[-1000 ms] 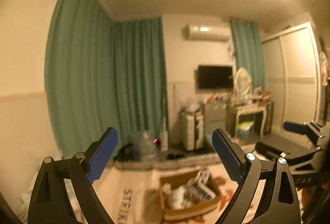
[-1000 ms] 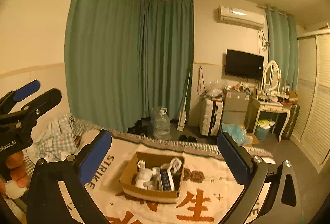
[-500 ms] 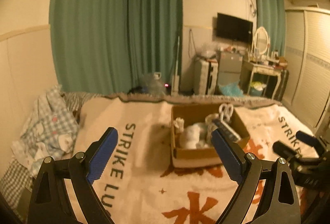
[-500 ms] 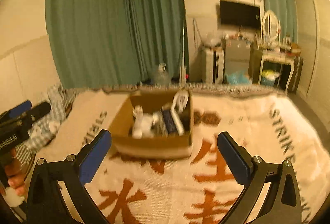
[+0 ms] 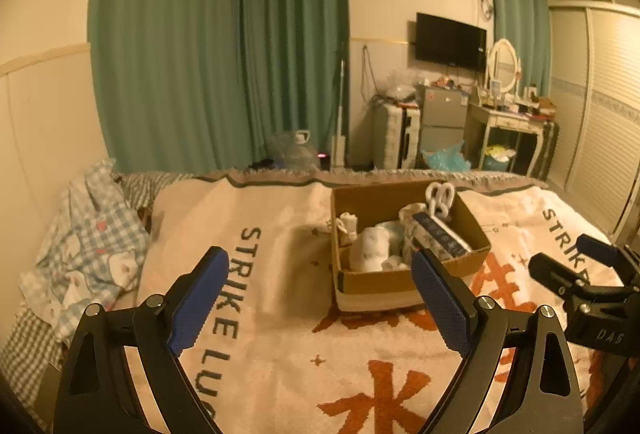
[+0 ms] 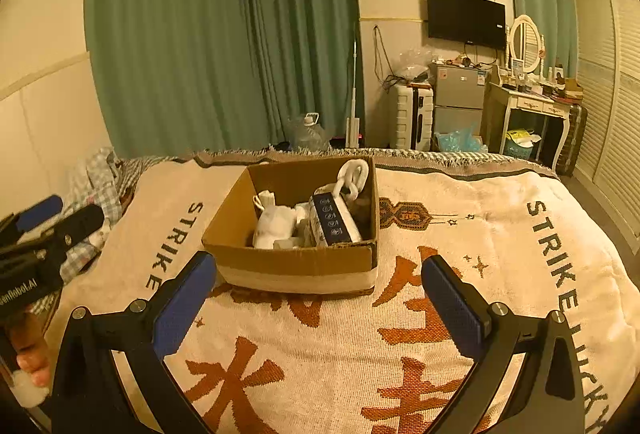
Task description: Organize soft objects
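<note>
We are looking down a wide bed covered by a cream woven blanket (image 6: pixel 460 234) with black "STRIKE" lettering and big orange characters, and it fills most of both views. Behind the bed hang long green curtains (image 6: pixel 224 34), with a black wall-mounted television (image 6: pixel 466 19) off to the right above a cluttered white dressing table (image 6: pixel 532 106). At the left edge of the bed a crumpled blue-and-white checked cloth (image 5: pixel 88 246) lies bunched against the wall.

In the middle of the blanket sits the open brown cardboard box (image 6: pixel 296 266), and that is where the soft things are. Inside it we see a white plush toy (image 6: pixel 276 226) lying towards the left, a dark blue rectangular packet with white edges (image 6: pixel 334 222) leaning beside it on the right, and a white looped piece (image 6: pixel 354 174) poking up above the far rim. What lies underneath them is too jumbled to tell.

Both tools hang above the blanket, short of the box. The left gripper (image 5: pixel 318 302) has its jaws wide apart with nothing between the blue pads, the box just ahead and to its right. The right gripper (image 6: pixel 316 304) likewise has its jaws spread wide and empty, the box straight ahead of it. In the right wrist view the left gripper also shows at the left edge, with the person's fingertips (image 6: pixel 30 362) beneath it.
</note>
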